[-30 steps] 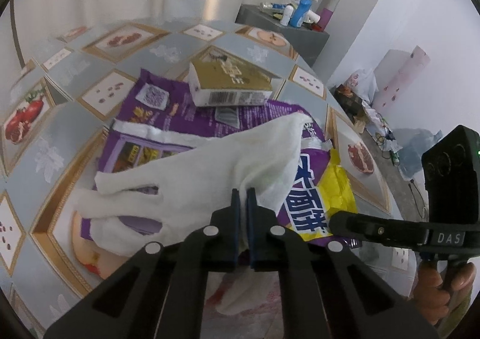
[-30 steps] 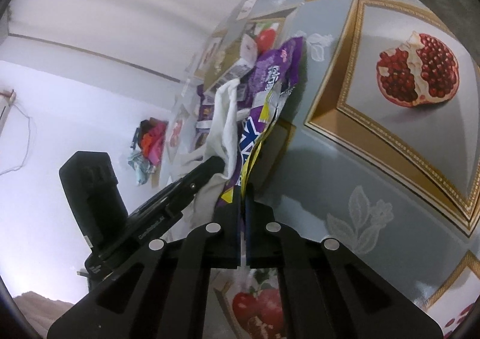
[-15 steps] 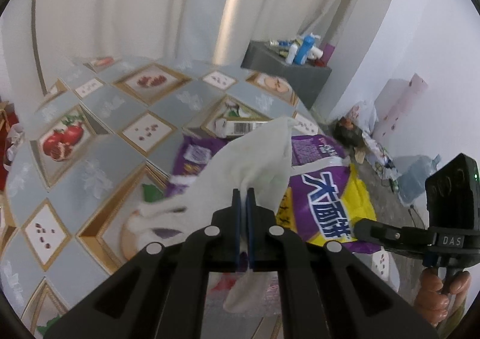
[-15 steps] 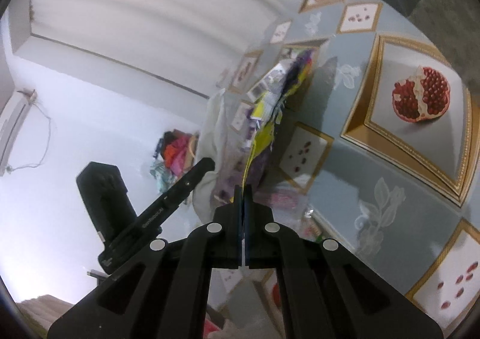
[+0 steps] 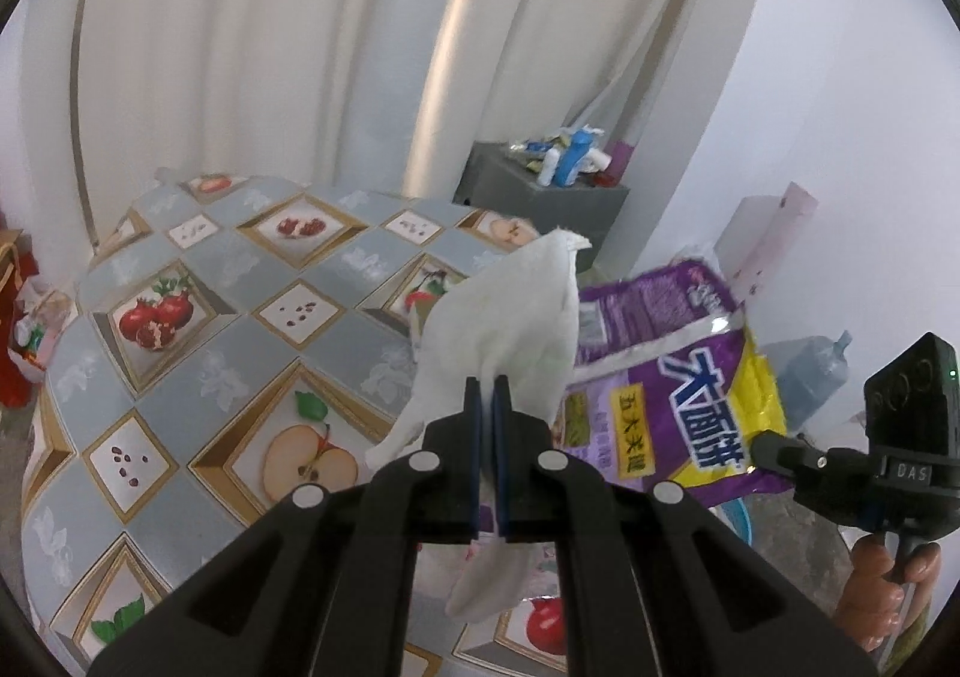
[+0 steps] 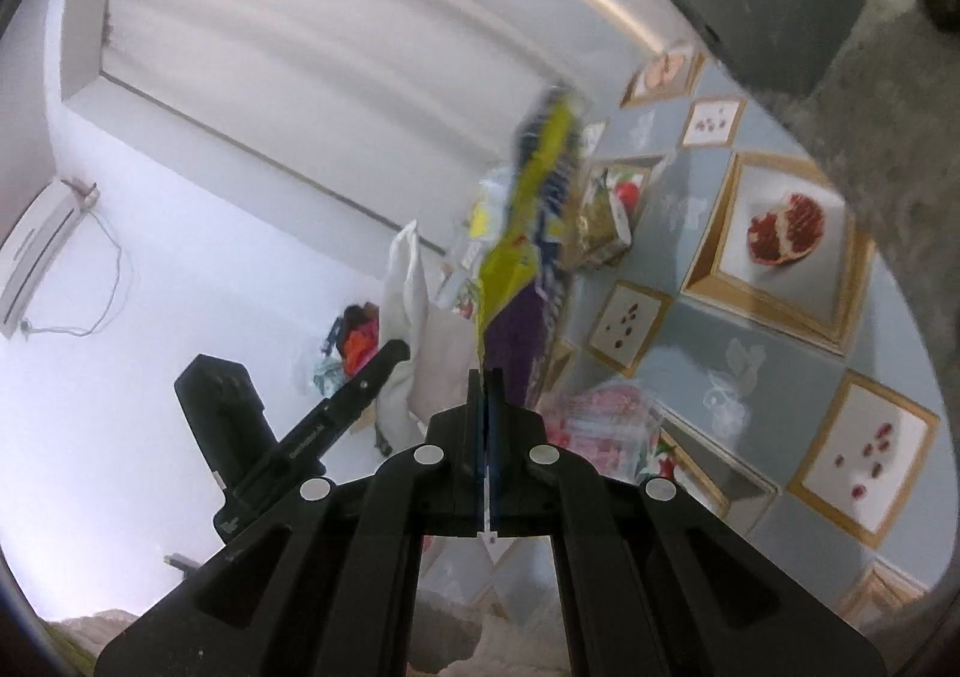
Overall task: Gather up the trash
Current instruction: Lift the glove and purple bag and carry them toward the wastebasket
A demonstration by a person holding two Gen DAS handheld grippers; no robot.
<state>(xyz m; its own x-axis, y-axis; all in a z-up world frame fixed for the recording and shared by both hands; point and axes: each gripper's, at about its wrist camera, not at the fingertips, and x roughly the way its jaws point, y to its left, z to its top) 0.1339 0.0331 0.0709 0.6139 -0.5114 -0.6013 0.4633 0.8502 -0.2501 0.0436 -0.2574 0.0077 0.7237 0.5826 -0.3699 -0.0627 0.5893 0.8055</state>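
My left gripper [image 5: 487, 386] is shut on a crumpled white tissue [image 5: 510, 311] and holds it in the air above the table's near right side. My right gripper [image 6: 486, 377] is shut on the edge of a purple and yellow snack bag [image 6: 534, 209]. The bag [image 5: 672, 377] hangs in the air to the right of the tissue in the left wrist view. The tissue [image 6: 408, 281] shows left of the bag in the right wrist view. A gold box [image 6: 600, 227] stays on the table behind the bag.
The table [image 5: 198, 269] has a grey cloth with fruit pictures. A pink packet [image 6: 606, 419] lies near the table's edge under my right gripper. A grey cabinet [image 5: 540, 197] with bottles stands beyond the table. A blue basin [image 5: 735, 515] sits on the floor.
Both grippers have risen off the table, lifting the tissue and the snack bag together. The gold box slid off the bag and stayed on the table.
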